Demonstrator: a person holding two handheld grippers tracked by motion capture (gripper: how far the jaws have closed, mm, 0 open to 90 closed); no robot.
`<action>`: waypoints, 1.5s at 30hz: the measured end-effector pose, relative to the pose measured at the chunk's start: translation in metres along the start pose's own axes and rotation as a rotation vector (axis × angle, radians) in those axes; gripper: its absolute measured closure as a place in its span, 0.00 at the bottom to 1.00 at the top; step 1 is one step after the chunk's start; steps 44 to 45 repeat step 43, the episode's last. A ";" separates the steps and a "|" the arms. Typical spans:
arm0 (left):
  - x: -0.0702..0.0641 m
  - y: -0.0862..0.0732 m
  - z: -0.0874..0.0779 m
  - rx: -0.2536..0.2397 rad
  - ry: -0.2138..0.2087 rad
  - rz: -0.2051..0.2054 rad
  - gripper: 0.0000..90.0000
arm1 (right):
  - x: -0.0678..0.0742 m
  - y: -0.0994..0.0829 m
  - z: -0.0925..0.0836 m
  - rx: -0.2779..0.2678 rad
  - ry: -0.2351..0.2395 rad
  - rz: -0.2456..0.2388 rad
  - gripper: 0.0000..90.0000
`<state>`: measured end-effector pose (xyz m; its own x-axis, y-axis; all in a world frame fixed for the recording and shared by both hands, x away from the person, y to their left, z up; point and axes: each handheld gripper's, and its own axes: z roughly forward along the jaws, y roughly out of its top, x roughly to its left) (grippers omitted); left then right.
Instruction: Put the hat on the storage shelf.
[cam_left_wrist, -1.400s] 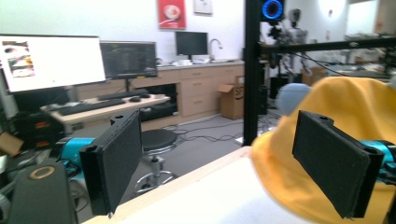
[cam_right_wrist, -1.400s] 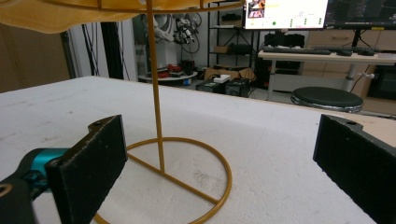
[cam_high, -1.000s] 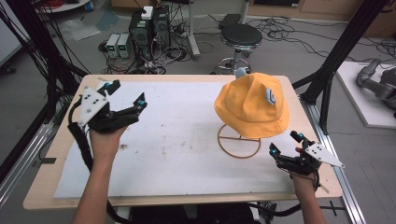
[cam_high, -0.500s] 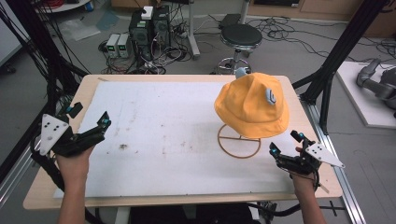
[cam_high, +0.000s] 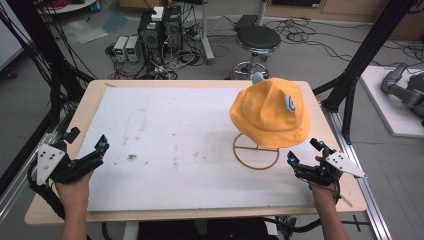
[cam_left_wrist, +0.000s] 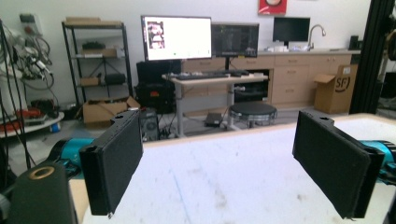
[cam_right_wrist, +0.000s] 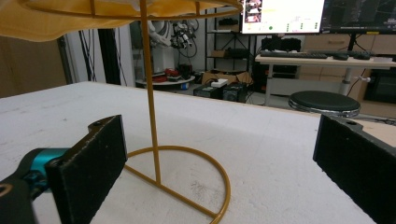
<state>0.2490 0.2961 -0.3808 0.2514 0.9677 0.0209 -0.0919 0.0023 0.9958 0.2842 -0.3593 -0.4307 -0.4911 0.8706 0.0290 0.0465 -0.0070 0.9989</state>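
A yellow bucket hat (cam_high: 267, 112) hangs on a gold wire stand (cam_high: 255, 168) at the right side of the table. In the right gripper view the stand's pole (cam_right_wrist: 150, 93) rises just left of centre, with the hat's brim (cam_right_wrist: 37, 21) overhead. My right gripper (cam_high: 303, 151) rests near the table's front right corner, just right of the stand's ring base, open with nothing between its jaws (cam_right_wrist: 222, 130). My left gripper (cam_high: 87, 138) is at the front left edge of the table, far from the hat. It stands open and empty (cam_left_wrist: 220, 121) and looks across the white sheet.
The white sheet (cam_high: 175, 130) covers most of the wooden table (cam_high: 200, 214). Beyond the far edge stand a black stool (cam_high: 257, 37) and computer boxes with cables (cam_high: 160, 25). Black frame posts (cam_high: 360, 60) flank the table.
My left gripper has moved from the far left part of the table down and toward the near left corner. The right gripper, the hat and the stand have stayed put.
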 end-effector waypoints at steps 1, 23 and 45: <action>0.003 -0.009 -0.001 0.022 -0.006 -0.008 0.18 | 0.000 0.000 0.000 0.001 0.001 0.002 0.03; 0.000 -0.026 0.007 0.107 -0.020 -0.043 0.19 | 0.004 0.000 0.002 0.005 0.001 -0.033 0.03; -0.001 -0.029 0.008 0.138 -0.029 -0.047 0.18 | 0.004 0.000 0.004 0.005 -0.007 -0.032 0.03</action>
